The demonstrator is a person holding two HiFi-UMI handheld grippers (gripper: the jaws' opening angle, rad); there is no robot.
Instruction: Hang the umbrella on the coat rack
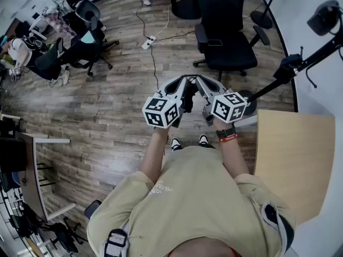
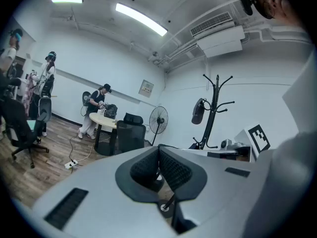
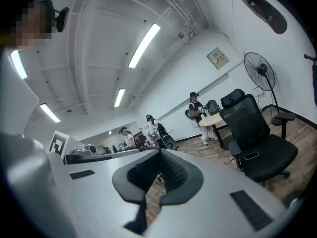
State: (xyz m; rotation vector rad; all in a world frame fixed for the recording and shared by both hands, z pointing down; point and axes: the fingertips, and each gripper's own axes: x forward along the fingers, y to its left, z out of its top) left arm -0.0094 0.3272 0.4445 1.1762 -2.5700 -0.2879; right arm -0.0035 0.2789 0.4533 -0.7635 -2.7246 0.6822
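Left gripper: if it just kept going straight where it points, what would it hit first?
Nothing close. The left gripper, jaws together, points toward the standing fan. The black office chair just left of that line looks nearer, though depth is hard to judge.

1. Two grippers: left gripper (image 2: 158, 150), right gripper (image 3: 159, 153).
2. One coat rack (image 2: 214, 108), far right.
3. One umbrella (image 2: 198, 111).
4. One standing fan (image 2: 158, 119), far.
5. One round table (image 2: 105, 123), far.
6. One wooden table (image 1: 295, 159), near right.
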